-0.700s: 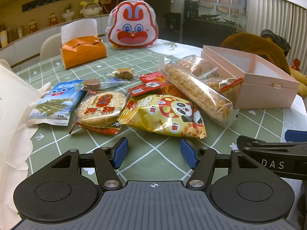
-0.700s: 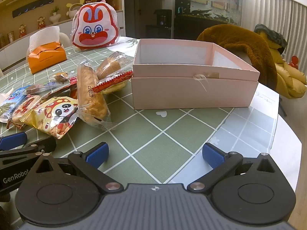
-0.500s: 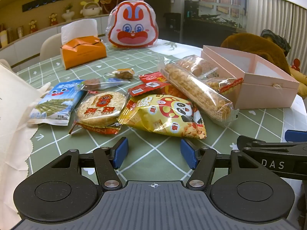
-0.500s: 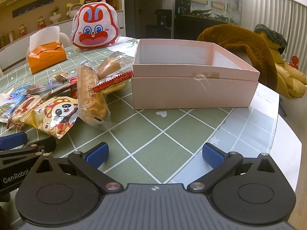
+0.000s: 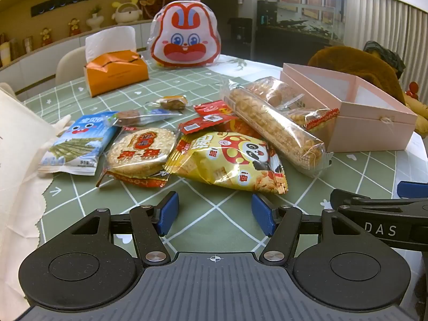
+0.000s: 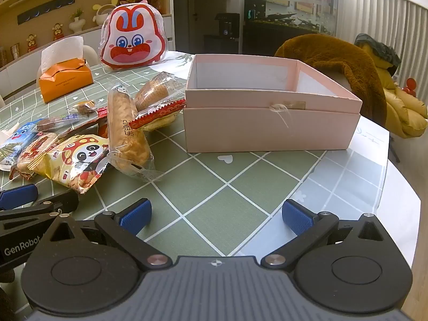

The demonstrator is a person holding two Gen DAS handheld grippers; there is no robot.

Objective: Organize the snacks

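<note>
Several snack packs lie on the green checked tablecloth [image 5: 211,214]. A yellow panda chip bag [image 5: 227,160] is nearest, just beyond my left gripper [image 5: 214,210], which is open and holds nothing. Left of the bag lie a round rice cracker pack [image 5: 141,152] and a blue seaweed pack [image 5: 77,144]. A long clear pastry pack [image 5: 275,128] points toward the open pink box [image 6: 270,123]. My right gripper [image 6: 216,214] is open wide and holds nothing, in front of the box.
An orange tissue box [image 5: 116,73] and a rabbit-face bag [image 5: 186,36] stand at the back. A white cloth [image 5: 18,160] covers the left edge. A brown fur throw [image 6: 337,61] hangs behind the box. The table's right edge [image 6: 401,214] is close.
</note>
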